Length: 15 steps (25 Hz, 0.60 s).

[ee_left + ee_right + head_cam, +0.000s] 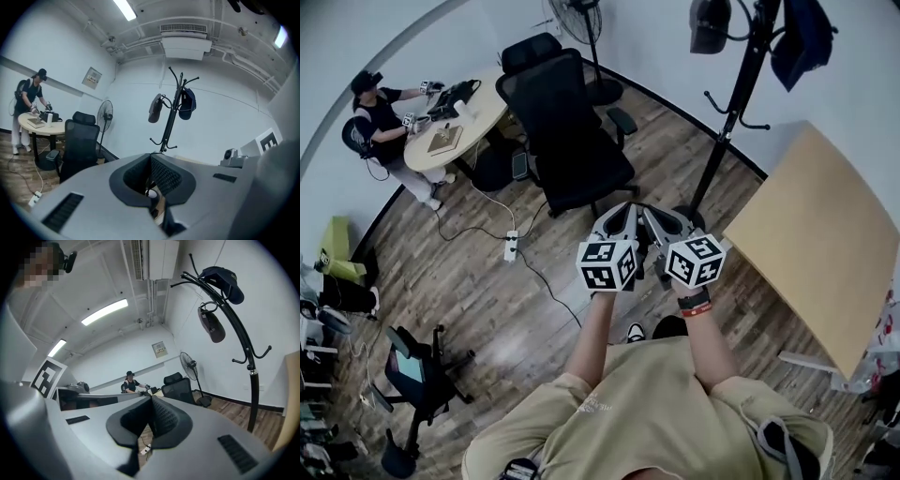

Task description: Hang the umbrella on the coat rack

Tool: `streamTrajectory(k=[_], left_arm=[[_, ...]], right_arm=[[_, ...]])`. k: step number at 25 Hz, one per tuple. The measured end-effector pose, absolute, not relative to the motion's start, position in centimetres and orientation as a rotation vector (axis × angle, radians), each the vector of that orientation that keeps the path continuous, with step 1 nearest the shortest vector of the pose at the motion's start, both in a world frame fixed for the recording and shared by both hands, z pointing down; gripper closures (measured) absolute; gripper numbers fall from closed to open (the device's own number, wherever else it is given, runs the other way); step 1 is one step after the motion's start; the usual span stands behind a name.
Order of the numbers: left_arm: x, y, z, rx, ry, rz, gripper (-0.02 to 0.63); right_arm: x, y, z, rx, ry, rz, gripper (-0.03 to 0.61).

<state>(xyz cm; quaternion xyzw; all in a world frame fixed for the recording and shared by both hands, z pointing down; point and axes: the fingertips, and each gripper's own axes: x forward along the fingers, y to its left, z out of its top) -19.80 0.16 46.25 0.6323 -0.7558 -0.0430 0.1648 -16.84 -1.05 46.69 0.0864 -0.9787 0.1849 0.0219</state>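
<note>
Umbrella (pixel 710 25) hangs folded on the coat rack (pixel 727 122), long axis straight down, far and to the right of the right gripper (pixel 659 217), the nearer one, left gripper (pixel 622 214) just beside it (each clenched tight on nothing).

Bright ceiling strips — fisheye-warped edges

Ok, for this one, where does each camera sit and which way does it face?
Head view: on the person's head, facing steeply down; both forearms, left gripper and right gripper show, coat rack ahead.
Left gripper view: on the left gripper, looking forward along its closed jaws at the coat rack; right gripper's cube at right.
Right gripper view: on the right gripper, tilted upward along its closed jaws; coat rack right, left gripper's cube left.
Shared: all three show the coat rack and black office chair.
</note>
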Motion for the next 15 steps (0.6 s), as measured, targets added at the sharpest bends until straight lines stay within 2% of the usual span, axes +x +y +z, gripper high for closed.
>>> streamTrajectory(k=[9,15], left_arm=[[-16.5,-13.8,49.0,1.971,-1.945,-0.051,0.591],[-15.0,-23.3,47.8,2.055,-1.894,-0.025,0.591]], right_arm=[[-13.8,-14.6,49.2,0.582,-2.98,0.646,0.563],[-12.4,-24.0,47.8,0.684,-3.002,0.665,0.563]])
